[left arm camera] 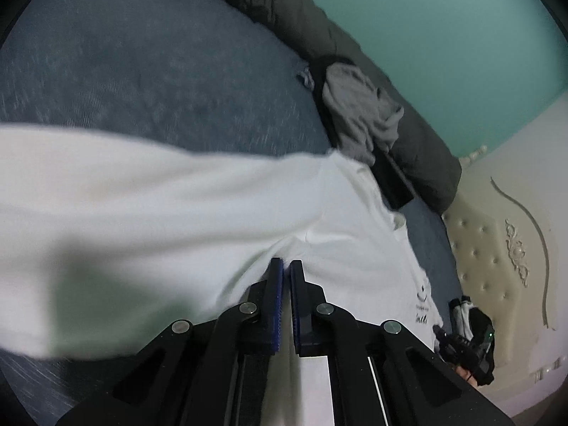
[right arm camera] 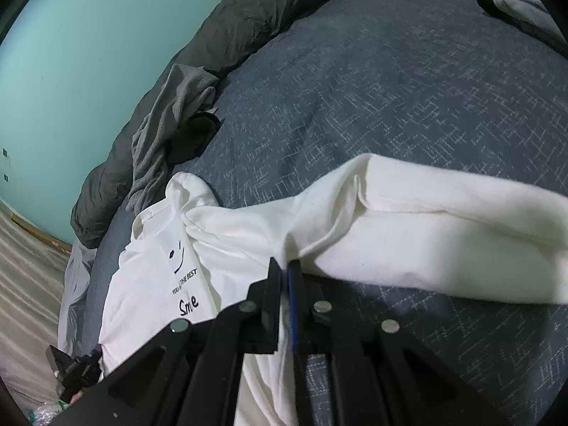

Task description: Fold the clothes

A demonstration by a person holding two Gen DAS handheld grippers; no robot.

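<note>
White shirt between tool tips

Open blue bed stretches toward twelve and one o'clock, free for passage. At ten o'clock a crumpled grey garment and dark rolled duvet block the way beside the wall.

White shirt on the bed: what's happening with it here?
A person with a handheld gripper in each hand is folding the white T-shirt on the blue bedspread. The left gripper and the right gripper are both shut on its fabric, and part of the shirt is lifted off the bed. A crumpled grey garment lies untouched beside the dark duvet.
</note>
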